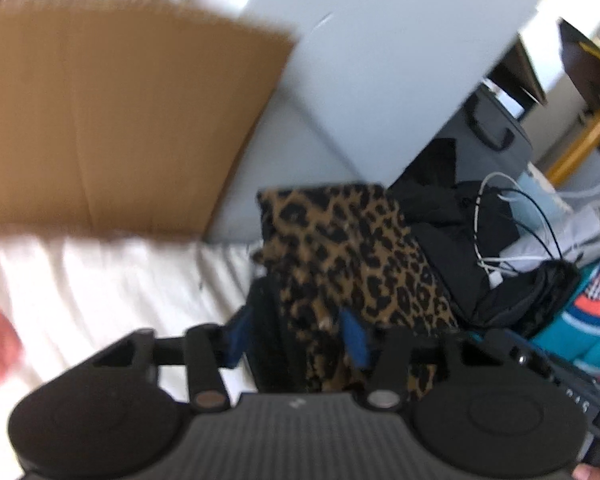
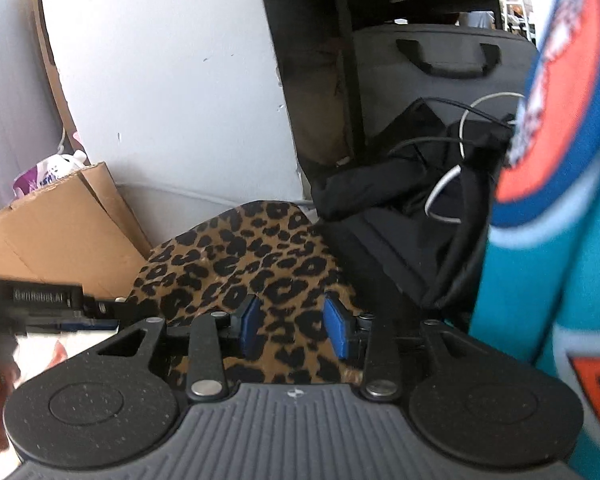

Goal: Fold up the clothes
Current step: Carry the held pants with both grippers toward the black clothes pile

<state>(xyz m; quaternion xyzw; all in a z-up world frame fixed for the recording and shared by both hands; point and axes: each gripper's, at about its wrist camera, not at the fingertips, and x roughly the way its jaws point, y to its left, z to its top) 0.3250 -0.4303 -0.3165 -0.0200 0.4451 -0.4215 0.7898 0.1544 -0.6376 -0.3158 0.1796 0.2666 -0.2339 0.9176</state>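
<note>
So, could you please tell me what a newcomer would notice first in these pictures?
The leopard-print garment dominates the centre of both views, lying just ahead of the tools. A bright teal jersey with orange trim fills the right edge, and a brown cardboard box stands at the left.

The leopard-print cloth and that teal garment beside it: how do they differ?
The leopard-print cloth is tan with black spots; the teal garment is teal with orange and blue bands. The leopard-print cloth lies between both grippers' open blue pads; the teal garment lies off to the right, ungripped. Both are fabric.
</note>
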